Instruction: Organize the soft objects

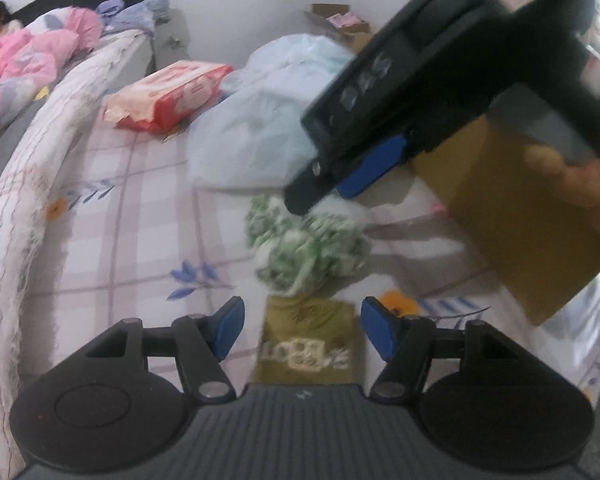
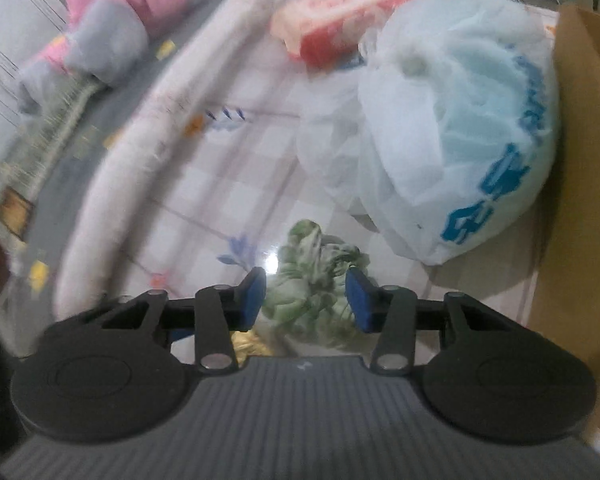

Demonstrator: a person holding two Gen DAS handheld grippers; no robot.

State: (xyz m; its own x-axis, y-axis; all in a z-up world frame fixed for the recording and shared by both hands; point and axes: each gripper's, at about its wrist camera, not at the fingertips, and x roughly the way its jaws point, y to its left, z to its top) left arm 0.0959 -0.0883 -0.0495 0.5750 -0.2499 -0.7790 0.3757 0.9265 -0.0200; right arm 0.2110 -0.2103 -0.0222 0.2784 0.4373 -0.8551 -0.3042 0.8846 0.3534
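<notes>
Over the bed now, and the left gripper (image 1: 302, 330) hangs with its blue pads spread wide and nothing pinched; a gold-coloured packet (image 1: 308, 346) with pale lettering lies flat on the checked bedsheet (image 1: 132, 216) in the gap between them, untouched by either pad. Just beyond that packet sits the green-and-white crumpled cloth (image 1: 308, 248), bunched into a loose heap on the sheet. The right gripper (image 1: 340, 184) swings in from the upper right of the left wrist view, blurred, its tip right over the far edge of the cloth, with a hand (image 1: 580, 176) wrapped round its handle. From the right wrist view, the right gripper (image 2: 306, 300) has its fingers partly apart, with the cloth (image 2: 312, 280) lying between and beneath them; whether the pads press on it, I cannot tell, the picture is too smeared. Beyond the cloth rests a big white plastic bag (image 2: 452, 120) with blue print and pale blue stuffing, leaning against a brown cardboard box (image 2: 580, 160) on the right. Farther back lies a red and white pack of tissues (image 1: 168, 94), and a rolled white quilt (image 1: 40, 168) runs along the left side, with pink bedding (image 1: 32, 52) past it
</notes>
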